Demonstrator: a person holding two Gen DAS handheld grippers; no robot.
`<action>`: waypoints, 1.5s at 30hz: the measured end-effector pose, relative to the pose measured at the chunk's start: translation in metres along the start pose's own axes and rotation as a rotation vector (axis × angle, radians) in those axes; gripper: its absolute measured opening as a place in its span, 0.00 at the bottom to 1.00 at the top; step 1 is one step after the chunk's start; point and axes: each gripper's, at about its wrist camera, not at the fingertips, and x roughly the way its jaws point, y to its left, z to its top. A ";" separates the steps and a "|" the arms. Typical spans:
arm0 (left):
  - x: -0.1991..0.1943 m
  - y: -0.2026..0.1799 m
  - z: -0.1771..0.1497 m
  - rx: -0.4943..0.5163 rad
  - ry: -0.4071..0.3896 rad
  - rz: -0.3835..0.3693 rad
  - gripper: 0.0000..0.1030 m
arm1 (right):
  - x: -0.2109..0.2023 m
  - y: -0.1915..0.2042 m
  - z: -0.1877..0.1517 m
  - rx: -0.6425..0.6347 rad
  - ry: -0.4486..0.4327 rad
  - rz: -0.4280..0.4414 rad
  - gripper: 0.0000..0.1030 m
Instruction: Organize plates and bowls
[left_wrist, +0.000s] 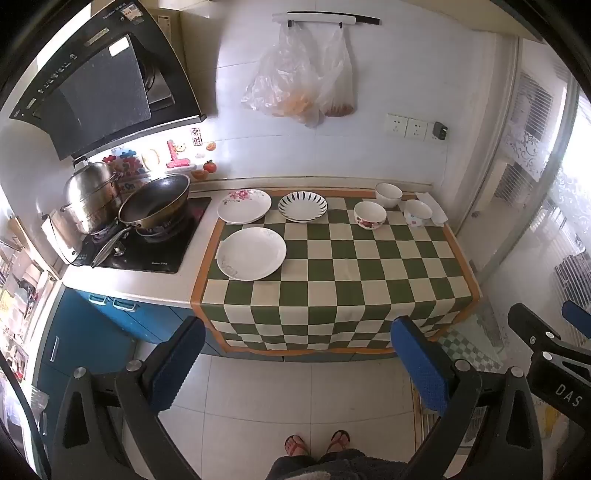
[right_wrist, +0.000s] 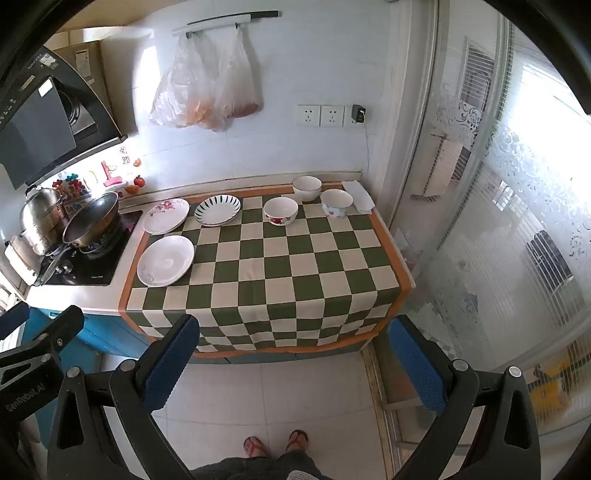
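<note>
Both the left gripper and right gripper hang wide and empty off the checkered cloth, which carries three plates at its stove-side end and three bowls near its far window-side corner.

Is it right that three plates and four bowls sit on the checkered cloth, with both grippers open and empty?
Not quite: the left wrist view shows three bowls, not four: a plain white bowl, a red-flowered bowl and a dotted bowl. The rest holds.
</note>
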 end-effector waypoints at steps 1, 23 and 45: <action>0.000 0.000 0.000 -0.004 -0.003 -0.006 1.00 | 0.000 0.000 0.000 0.001 -0.001 0.001 1.00; -0.008 -0.002 0.001 0.000 -0.026 -0.011 1.00 | -0.005 0.000 0.001 0.002 -0.013 -0.004 1.00; -0.010 -0.004 -0.003 -0.002 -0.035 -0.009 1.00 | -0.011 0.002 0.002 0.005 -0.025 -0.003 1.00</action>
